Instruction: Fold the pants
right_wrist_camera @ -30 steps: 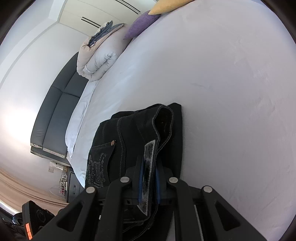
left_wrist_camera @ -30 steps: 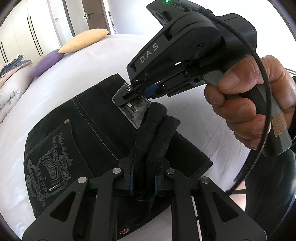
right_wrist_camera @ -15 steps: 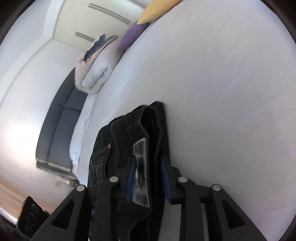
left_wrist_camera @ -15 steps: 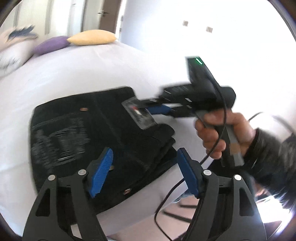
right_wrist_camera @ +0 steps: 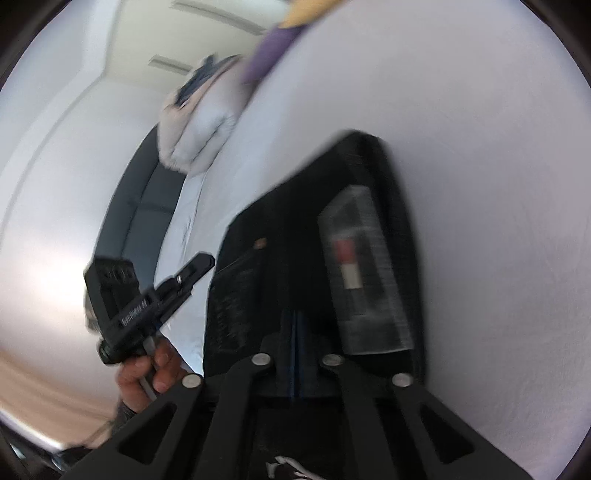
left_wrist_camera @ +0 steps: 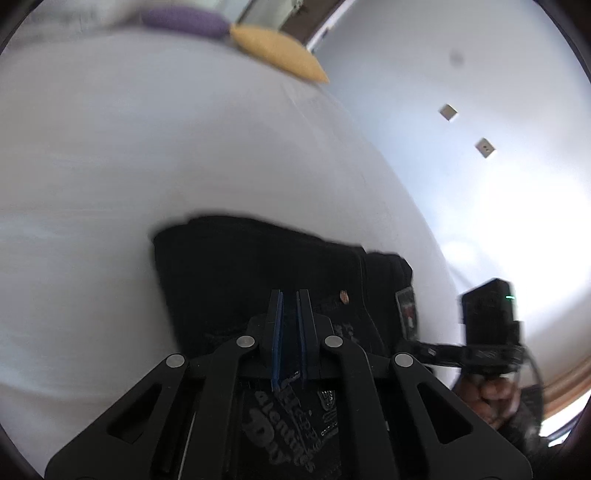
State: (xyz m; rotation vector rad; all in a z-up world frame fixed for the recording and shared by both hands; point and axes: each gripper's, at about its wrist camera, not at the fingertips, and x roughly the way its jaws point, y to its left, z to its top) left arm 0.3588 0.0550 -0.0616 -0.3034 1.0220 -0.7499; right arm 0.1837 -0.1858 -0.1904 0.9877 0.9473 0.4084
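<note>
White bed (left_wrist_camera: 147,166); folded black jeans (left_wrist_camera: 240,266) lying flat near its edge, below and ahead of both sets of fingers. Left gripper (left_wrist_camera: 290,295), right gripper (right_wrist_camera: 295,317): just snapped closed, empty, waistband released since earlier. Pocket embroidery partly legible: "alentines Day". Grey waistband label (right_wrist_camera: 362,266) blurred.

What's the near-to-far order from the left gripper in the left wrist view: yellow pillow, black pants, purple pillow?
From the left gripper:
1. black pants, folded on the bed, right under the fingertips.
2. yellow pillow, far end of the bed, upper middle.
3. purple pillow, just behind the yellow one, to its left.
</note>
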